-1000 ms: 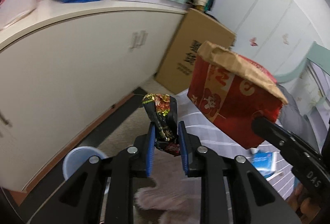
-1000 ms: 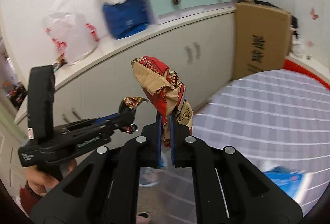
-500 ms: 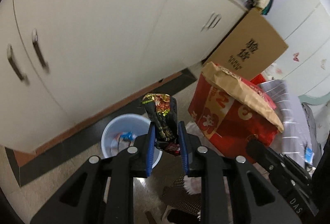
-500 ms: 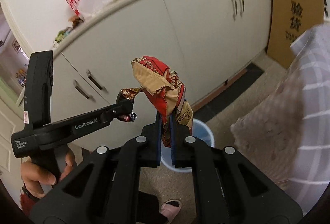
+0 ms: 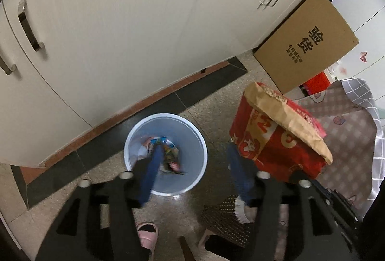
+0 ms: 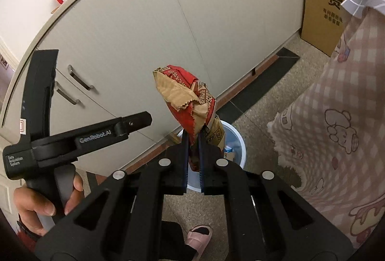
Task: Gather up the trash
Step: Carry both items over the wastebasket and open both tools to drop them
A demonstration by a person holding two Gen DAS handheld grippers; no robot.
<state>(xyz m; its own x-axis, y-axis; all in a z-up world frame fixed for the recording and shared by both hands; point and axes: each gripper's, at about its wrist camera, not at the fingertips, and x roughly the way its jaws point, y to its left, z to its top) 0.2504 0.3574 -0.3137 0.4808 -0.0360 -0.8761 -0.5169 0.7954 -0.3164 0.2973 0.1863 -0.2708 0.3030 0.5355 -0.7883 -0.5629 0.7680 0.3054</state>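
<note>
A: Crumpled red-and-brown paper snack bag (image 6: 190,102): item one, pinched low at its folded base in my right tool (image 6: 192,160), jaws nearly closed on it, hovering above the pale blue round plastic bin (image 5: 166,152).

B: Handling?

A: Light, soft, crushable, I judge; the base fold gives the firmest hold. My left tool (image 5: 192,169) gapes wide, empty, over the bin's wrappers.
</note>
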